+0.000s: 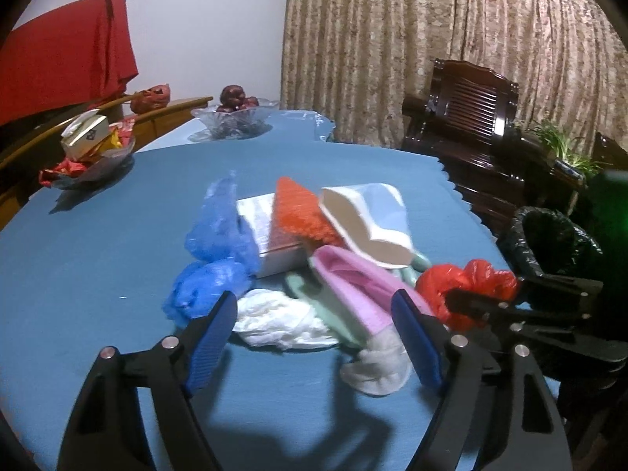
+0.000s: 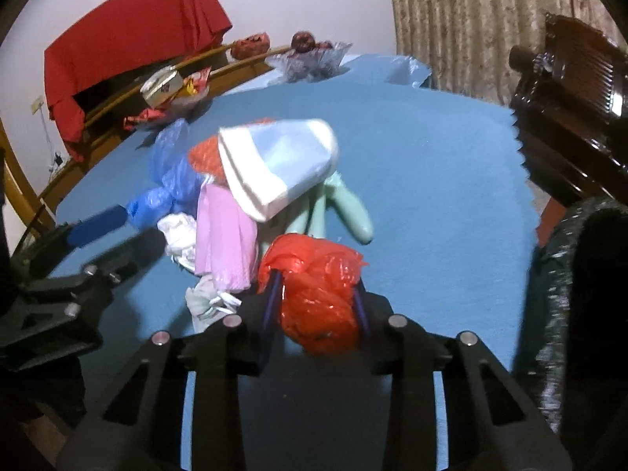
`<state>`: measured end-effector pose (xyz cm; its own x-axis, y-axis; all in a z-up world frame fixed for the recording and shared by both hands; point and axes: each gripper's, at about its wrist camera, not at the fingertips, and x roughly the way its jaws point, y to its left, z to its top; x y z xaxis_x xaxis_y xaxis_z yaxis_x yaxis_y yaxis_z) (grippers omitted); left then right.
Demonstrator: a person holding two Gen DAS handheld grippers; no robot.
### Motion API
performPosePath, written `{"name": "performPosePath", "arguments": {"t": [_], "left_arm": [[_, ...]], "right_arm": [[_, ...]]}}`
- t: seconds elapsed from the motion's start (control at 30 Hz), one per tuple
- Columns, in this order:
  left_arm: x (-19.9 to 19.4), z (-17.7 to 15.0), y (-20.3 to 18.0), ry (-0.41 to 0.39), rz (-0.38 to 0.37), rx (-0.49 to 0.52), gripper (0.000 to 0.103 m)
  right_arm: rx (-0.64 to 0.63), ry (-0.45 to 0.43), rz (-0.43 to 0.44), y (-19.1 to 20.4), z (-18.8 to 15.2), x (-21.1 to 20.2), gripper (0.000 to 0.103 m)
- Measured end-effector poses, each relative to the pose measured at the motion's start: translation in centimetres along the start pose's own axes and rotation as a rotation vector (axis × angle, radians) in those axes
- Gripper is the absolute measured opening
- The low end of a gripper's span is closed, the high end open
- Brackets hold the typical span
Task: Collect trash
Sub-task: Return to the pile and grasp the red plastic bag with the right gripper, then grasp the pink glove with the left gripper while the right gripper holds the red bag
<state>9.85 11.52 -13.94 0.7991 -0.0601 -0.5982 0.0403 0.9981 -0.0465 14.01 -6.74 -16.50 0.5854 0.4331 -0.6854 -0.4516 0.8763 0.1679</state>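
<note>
The left hand-held gripper [image 1: 314, 333] hovers wide open over crumpled white plastic [image 1: 274, 320] and pink paper [image 1: 353, 286] on the blue surface [image 1: 98, 274].

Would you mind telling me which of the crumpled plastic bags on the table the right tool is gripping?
The red bag, nearest the bin; the right tool pinches it. The blue and white bags lie free.

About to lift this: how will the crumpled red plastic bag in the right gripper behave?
The red plastic bag looks thin and crinkled, so probably light and squashy. The right gripper already dents its sides, so it may hold, though glossy film could slip.
</note>
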Motion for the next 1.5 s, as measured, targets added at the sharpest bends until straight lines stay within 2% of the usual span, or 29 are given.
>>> {"name": "performPosePath", "arguments": {"t": [0.17,0.47,0.53,0.6,0.63,0.7,0.73,0.8,0.87,0.97,1.27,1.5], "left_arm": [[0.8,0.5,-1.7,0.002,-0.034,0.017,0.079],[3.2,0.6,-2.8,0.031,-0.032,0.018,0.079],[3.8,0.7,-2.8,0.04,-0.04,0.013,0.072],[4.4,0.7,-2.9,0.056,-0.055,0.007,0.05],[4.8,0.7,-3.0,0.068,-0.068,0.006,0.044],[5.1,0.6,-3.1,0.077,-0.079,0.007,0.026],[5.1,0.6,-3.2,0.074,-0.069,0.013,0.024],[4.7,0.6,-3.3,0.065,-0.069,0.021,0.013],[4.2,0.7,-3.4,0.055,-0.064,0.021,0.009],[3.4,1.0,-3.5,0.038,-0.057,0.021,0.006],[-0.5,2.2,-4.1,-0.029,-0.041,-0.002,0.005],[-3.2,2.9,-5.7,-0.062,-0.076,0.009,0.004]], "right_arm": [[0.009,-0.03,-0.04,-1.5,-0.2,-1.9,0.032],[0.025,-0.046,-0.053,-3.4,-0.3,-2.7,0.032],[0.023,-0.046,-0.056,-3.6,-0.3,-2.7,0.032],[0.027,-0.047,-0.057,-3.7,-0.4,-2.7,0.032],[0.029,-0.048,-0.057,-3.7,-0.4,-2.7,0.032],[0.031,-0.049,-0.058,-3.8,-0.4,-2.8,0.032],[0.03,-0.051,-0.059,-3.8,-0.4,-2.9,0.032],[0.029,-0.054,-0.06,-3.7,-0.3,-3.0,0.032],[0.033,-0.058,-0.059,-3.7,-0.4,-3.2,0.032],[0.034,-0.067,-0.061,-3.7,-0.4,-3.7,0.032],[0.04,-0.114,-0.073,-3.8,-0.4,-6.2,0.032],[0.048,-0.161,-0.097,-4.2,-0.8,-9.2,0.032]]}}
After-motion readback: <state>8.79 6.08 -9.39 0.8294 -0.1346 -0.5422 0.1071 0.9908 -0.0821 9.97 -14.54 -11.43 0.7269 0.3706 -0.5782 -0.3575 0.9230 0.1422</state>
